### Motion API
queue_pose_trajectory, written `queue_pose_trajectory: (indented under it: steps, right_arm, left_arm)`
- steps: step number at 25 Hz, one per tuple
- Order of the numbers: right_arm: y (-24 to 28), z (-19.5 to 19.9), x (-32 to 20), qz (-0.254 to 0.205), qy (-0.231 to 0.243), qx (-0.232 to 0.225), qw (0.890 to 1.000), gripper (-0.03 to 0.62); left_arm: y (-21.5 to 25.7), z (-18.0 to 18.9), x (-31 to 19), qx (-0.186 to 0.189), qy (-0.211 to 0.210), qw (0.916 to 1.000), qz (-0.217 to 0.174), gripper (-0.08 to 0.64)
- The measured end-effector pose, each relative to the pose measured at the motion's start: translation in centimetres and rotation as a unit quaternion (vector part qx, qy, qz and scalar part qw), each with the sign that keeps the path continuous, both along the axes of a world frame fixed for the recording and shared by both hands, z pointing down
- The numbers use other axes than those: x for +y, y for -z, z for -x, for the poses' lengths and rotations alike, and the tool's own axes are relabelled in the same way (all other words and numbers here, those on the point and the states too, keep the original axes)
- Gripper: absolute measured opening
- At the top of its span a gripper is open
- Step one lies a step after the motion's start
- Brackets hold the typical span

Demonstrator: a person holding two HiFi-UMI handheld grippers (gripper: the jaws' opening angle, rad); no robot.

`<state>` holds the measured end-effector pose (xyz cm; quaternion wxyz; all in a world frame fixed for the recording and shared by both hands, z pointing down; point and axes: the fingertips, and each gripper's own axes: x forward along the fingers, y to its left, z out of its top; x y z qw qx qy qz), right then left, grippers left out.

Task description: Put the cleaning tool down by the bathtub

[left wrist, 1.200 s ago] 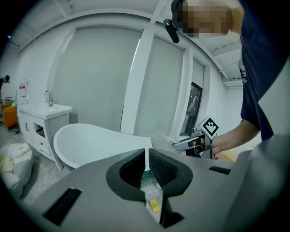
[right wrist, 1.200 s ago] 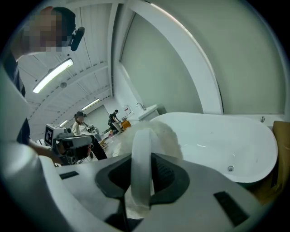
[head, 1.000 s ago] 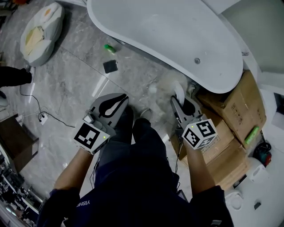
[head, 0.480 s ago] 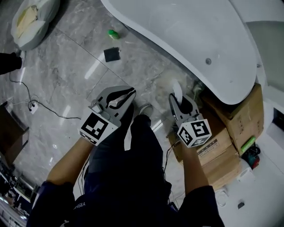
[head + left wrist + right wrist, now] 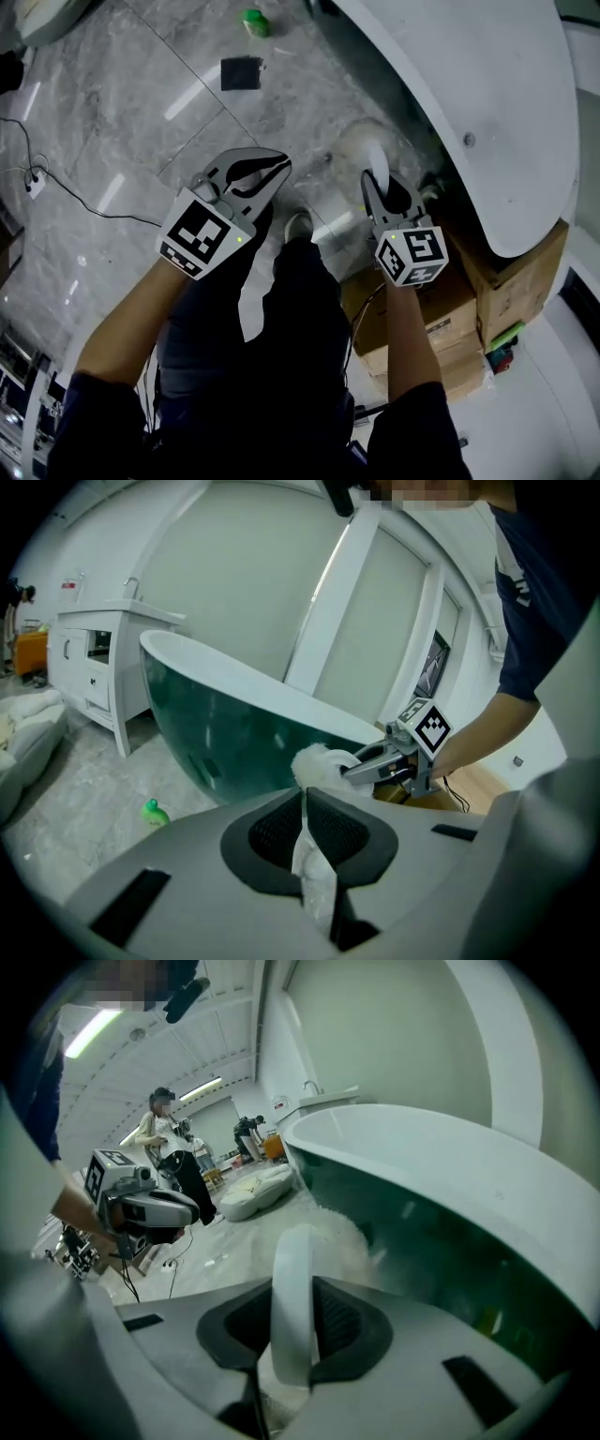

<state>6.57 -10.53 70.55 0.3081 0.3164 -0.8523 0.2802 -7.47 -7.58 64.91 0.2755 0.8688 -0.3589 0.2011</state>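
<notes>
Left gripper (image 5: 272, 173) and right gripper (image 5: 384, 183) are being lowered versus a second ago. Cleaning tool (image 5: 376, 159) is being clamped in the right one near bathtub (image 5: 487, 103); white scrap (image 5: 314, 874) is being pinched in the left. Risk: tool being dropped if released early.

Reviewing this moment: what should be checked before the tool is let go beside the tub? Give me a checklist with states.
1. Right gripper grip on the cleaning tool: ok, fingers shut on its white handle.
2. Tool beside the bathtub: ok, its fluffy head is close to the tub wall.
3. Fluffy head resting on the floor: cannot tell.
4. Drop spot free: ok, green bottle and black square lie well away.
5. Left gripper free: not ok, shut on a white cloth.
</notes>
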Motion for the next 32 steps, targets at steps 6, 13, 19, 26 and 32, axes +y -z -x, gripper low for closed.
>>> queue_pose_trajectory:
  steps: [6,13,19,26,32]
  right_arm:
    - [-8.8,0.4,0.6,-0.003,0.054,0.026,0.998,0.087]
    - [-18.8,0.1,0.4,-0.015,0.099,0.046,0.994,0.087]
    - [-26.8,-0.2,-0.1,-0.031,0.147,0.078,0.986,0.088]
    - [-34.7,-1.2,-1.0,-0.031,0.19,0.107,0.976,0.089]
    - [-39.7,-0.8,0.1,-0.028,0.253,0.131,0.958,0.089]
  left_arm:
    - [-8.6,0.2,1.3,-0.013,0.009,0.9999,0.003,0.041]
    - [-16.3,-2.1,1.5,-0.03,-0.062,0.9974,-0.02,0.041]
    - [-21.3,-2.2,0.7,-0.039,-0.099,0.9936,-0.037,0.041]
    - [-27.8,-1.8,0.7,-0.053,-0.128,0.9898,-0.034,0.041]
    - [-33.1,-0.9,1.1,-0.062,-0.129,0.9893,-0.026,0.041]
